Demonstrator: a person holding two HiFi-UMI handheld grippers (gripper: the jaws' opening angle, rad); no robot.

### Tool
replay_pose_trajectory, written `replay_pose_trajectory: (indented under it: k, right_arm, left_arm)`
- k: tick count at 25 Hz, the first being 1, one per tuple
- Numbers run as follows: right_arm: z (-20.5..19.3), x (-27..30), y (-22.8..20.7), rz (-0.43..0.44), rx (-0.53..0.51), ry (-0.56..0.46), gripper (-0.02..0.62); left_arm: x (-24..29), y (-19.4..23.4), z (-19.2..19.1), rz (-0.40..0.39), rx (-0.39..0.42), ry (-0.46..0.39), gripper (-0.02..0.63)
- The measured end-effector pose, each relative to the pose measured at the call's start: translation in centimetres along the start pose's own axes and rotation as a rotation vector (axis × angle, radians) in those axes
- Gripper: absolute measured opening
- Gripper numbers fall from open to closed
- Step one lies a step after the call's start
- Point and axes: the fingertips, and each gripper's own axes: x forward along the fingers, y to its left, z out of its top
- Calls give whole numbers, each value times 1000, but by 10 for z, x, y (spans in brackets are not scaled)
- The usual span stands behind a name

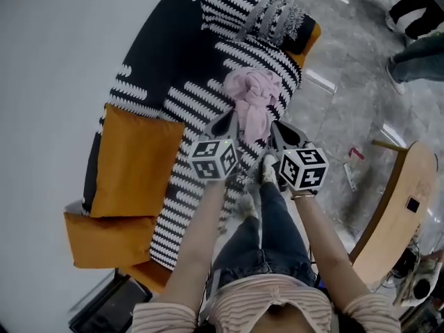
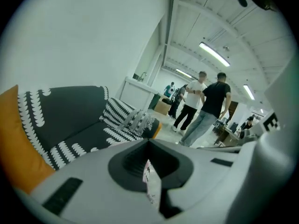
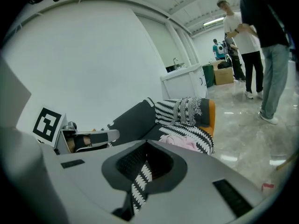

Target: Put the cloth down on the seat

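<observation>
Left tool (image 2: 148,143) has its jaws drawn almost together on a thin, pale pink strip, which looks to be an edge of the cloth (image 1: 253,94). Right tool (image 3: 147,143) is likewise nearly closed, but only the striped cover shows through its slit, so it seems to carry nothing. Both sit at the centre of the head view, just beside the cloth's trailing tail, one on either side. That tail runs straight from the tools up to a crumpled bunch that already rests on the seat (image 1: 205,99), above centre. Held by one edge like this, the cloth can probably be laid out rather than dropped in a heap. An orange cushion (image 1: 135,158) lies at the left of the frame, well apart from it. As for writing, the marker cubes (image 1: 215,158) show only black-and-white square patterns; no brand, label or legible word appears anywhere.
</observation>
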Motion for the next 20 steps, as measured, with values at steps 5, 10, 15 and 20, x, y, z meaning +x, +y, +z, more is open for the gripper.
replay_pose_trajectory:
  k: [5, 10, 15, 20]
  right_arm:
    - [10, -32, 32, 65, -16, -65, 9]
    - [20, -69, 65, 131, -52, -114, 9]
    - [30, -104, 93, 182, -90, -169, 9]
    - [34, -131, 120, 213, -128, -209, 8]
  left_arm:
    - [-44, -19, 16, -24, 63, -66, 12]
    - [-96, -44, 34, -60, 81, -144, 12]
    - [-135, -63, 47, -94, 124, -208, 12]
    - [-164, -70, 48, -103, 122, -250, 12]
